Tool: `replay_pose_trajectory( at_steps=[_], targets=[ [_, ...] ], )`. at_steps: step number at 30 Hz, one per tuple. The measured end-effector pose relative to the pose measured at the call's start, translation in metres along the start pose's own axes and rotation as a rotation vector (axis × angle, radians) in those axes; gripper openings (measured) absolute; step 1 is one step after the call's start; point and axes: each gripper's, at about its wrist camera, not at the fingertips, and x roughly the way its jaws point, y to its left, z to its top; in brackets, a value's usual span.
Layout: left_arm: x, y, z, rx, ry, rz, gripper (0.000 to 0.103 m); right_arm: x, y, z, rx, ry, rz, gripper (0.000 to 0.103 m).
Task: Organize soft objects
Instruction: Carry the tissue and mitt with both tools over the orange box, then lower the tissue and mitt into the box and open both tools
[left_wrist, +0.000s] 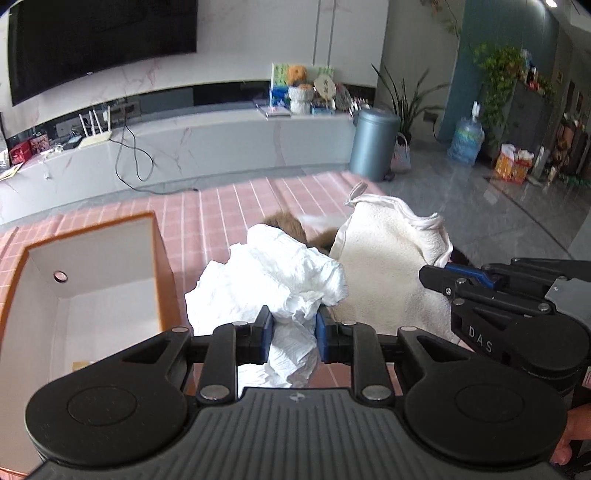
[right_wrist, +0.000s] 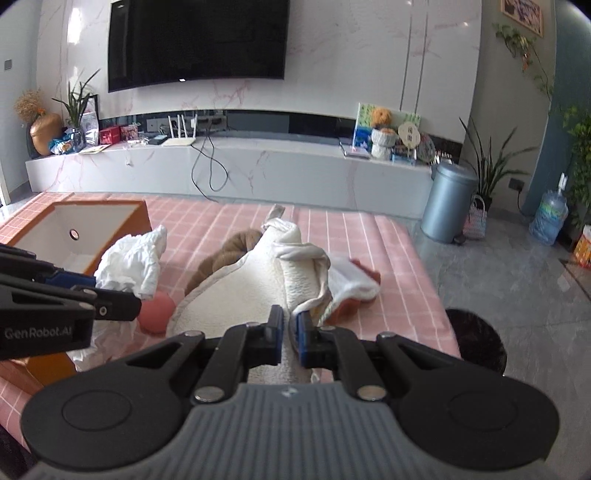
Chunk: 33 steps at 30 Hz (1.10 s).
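My left gripper (left_wrist: 294, 325) is shut on a crumpled white cloth (left_wrist: 269, 280) and holds it above the pink checked tablecloth (left_wrist: 221, 210), just right of the open orange box (left_wrist: 92, 266). The cloth also shows in the right wrist view (right_wrist: 129, 264), with the left gripper (right_wrist: 122, 299) under it. My right gripper (right_wrist: 290, 325) is shut on the edge of a cream towel (right_wrist: 229, 299); the towel (left_wrist: 384, 258) and the right gripper (left_wrist: 439, 275) also show in the left wrist view. A brown furry thing (right_wrist: 225, 247) lies partly hidden under the towel. A pink ball (right_wrist: 157, 312) lies beside it.
An orange-red object (right_wrist: 364, 273) peeks from under white cloth on the right of the table. The table edge (right_wrist: 432, 288) drops to a grey floor. A grey bin (right_wrist: 448, 199), a water jug (right_wrist: 548, 218) and a TV bench (right_wrist: 240, 162) stand beyond.
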Motion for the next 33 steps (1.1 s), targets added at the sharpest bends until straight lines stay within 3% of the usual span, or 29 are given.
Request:
replay_pose_trajectory(
  at_steps=[8,15,25,33],
  targets=[
    [-0.030,0.058,0.017,-0.085,-0.088,0.072,0.026,-0.010,0.039,0.048,-0.075,-0.053,0.112,0.005],
    [-0.034,0.110,0.022,-0.117,-0.081,0.129,0.026,0.002,0.102,0.079,-0.188,-0.051,0.217,0.005],
    [0.014,0.186,0.007,-0.172,0.097,0.125,0.026,0.072,0.187,0.084,-0.321,0.149,0.325,0.005],
    [0.054,0.206,-0.011,-0.141,0.231,0.129,0.026,0.132,0.230,0.075,-0.493,0.281,0.337,0.005]
  ],
)
